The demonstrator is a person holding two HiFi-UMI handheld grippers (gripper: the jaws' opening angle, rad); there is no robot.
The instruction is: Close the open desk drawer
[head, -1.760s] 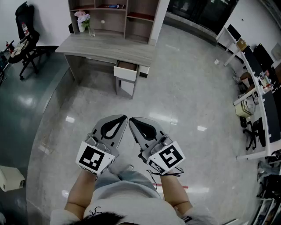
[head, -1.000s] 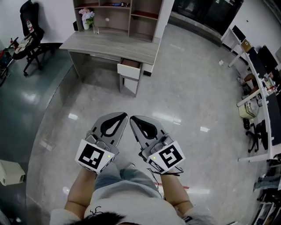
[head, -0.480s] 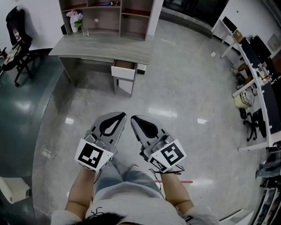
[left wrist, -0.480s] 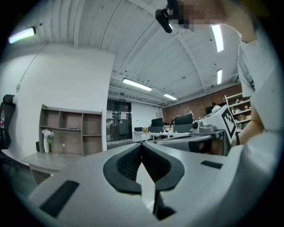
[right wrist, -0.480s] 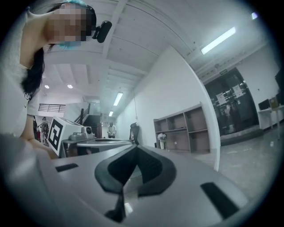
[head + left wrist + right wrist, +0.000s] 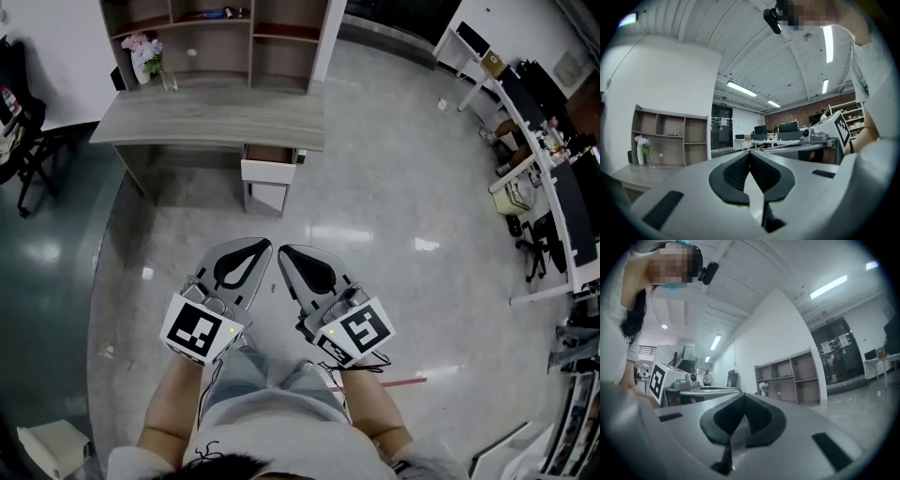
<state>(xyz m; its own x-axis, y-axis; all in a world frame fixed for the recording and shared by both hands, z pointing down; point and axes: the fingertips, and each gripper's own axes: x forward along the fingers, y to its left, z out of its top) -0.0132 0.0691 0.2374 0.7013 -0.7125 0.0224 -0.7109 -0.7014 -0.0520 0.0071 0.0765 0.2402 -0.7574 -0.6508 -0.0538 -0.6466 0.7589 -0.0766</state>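
A grey wood desk (image 6: 197, 124) stands at the far side of the floor in the head view. Its drawer (image 6: 269, 170), with a white front, is pulled out under the right end. Both grippers are held low over the floor, well short of the desk and touching nothing. My left gripper (image 6: 263, 246) is shut and empty, with its jaws meeting at a point (image 6: 750, 153). My right gripper (image 6: 284, 251) is beside it, also shut and empty (image 6: 743, 395). The drawer does not show in either gripper view.
An open shelf unit (image 6: 211, 33) rises behind the desk, with a vase of flowers (image 6: 145, 53) on the desktop. A black chair (image 6: 19, 131) stands at the left. White office desks (image 6: 534, 141) line the right side. A pale box (image 6: 54, 441) sits at the lower left.
The head view has swung and shifted, so the desk and drawer now sit more squarely ahead and a little larger. Both grippers keep the same shut pose side by side.
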